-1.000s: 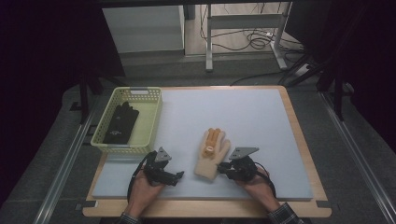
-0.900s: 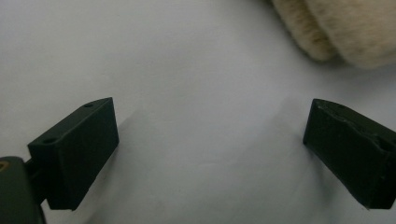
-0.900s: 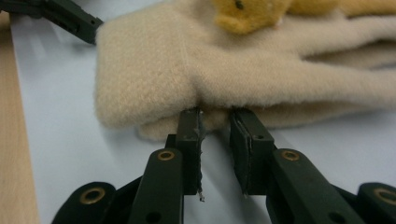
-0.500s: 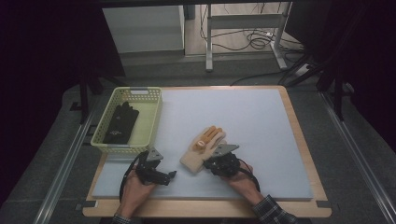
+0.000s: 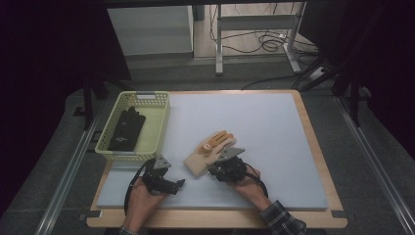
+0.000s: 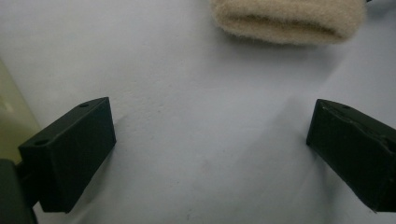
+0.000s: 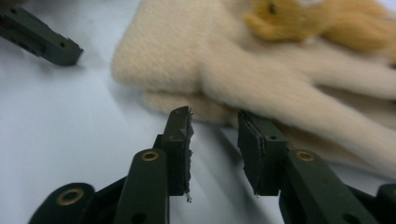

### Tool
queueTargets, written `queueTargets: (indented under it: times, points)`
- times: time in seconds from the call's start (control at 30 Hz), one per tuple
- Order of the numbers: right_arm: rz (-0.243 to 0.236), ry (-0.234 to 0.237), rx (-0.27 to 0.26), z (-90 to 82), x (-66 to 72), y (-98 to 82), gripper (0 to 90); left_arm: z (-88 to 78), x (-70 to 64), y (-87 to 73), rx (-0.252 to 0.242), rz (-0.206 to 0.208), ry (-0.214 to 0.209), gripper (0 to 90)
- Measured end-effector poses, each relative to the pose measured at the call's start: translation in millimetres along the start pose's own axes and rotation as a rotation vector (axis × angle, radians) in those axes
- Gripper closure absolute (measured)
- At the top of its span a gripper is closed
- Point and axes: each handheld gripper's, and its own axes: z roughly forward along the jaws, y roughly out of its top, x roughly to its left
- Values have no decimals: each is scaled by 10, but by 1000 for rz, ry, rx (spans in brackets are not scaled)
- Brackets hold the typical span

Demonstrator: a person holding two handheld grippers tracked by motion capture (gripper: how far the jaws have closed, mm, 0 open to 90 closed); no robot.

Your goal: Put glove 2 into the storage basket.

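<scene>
- My right gripper [image 7: 215, 121]: jaws just opening, a narrow empty gap; the fuzzy cream-and-orange knit glove [image 7: 280, 60] lies at their tips.
- My left gripper [image 6: 210, 154]: jaws wide apart, empty; glove cuff just ahead.

black glove [image 5: 126, 128] in yellow-green basket [image 5: 157, 128]

A lab: padded table [image 5: 274, 112], metal frame legs [image 5: 219, 44], floor cables [image 5: 266, 41].
</scene>
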Motion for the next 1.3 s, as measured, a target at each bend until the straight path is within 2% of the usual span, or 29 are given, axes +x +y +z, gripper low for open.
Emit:
queueTargets:
  times: [0.13,0.43,0.7,0.8,0.83,0.93,1.03,1.1,1.3]
  points:
    - [20,-38,-8,-164,-128,-66,573,1,0,-1,-1,-1,-1,13]
    - [98,-120,-37,-514,-464,-228,450,-1,6,-4,-5,-5,-4,12]
    - [157,-189,-29,-769,-710,-509,290,0,7,-5,-7,-6,-6,12]
    - [167,-208,-22,-803,-750,-573,264,-1,7,-6,-6,-6,-6,12]
    - [163,-233,3,-835,-789,-635,239,-1,7,-6,-6,-6,-6,13]
    - [170,-246,19,-852,-826,-690,210,-1,7,-6,-6,-6,-6,13]
    - [180,-252,39,-828,-859,-749,174,-2,7,-6,-6,-6,-6,13]
    - [206,-238,37,-831,-891,-758,164,-2,6,-5,-5,-5,-5,14]
    - [204,-258,41,-820,-878,-761,136,-11,-4,9,7,4,-3,18]
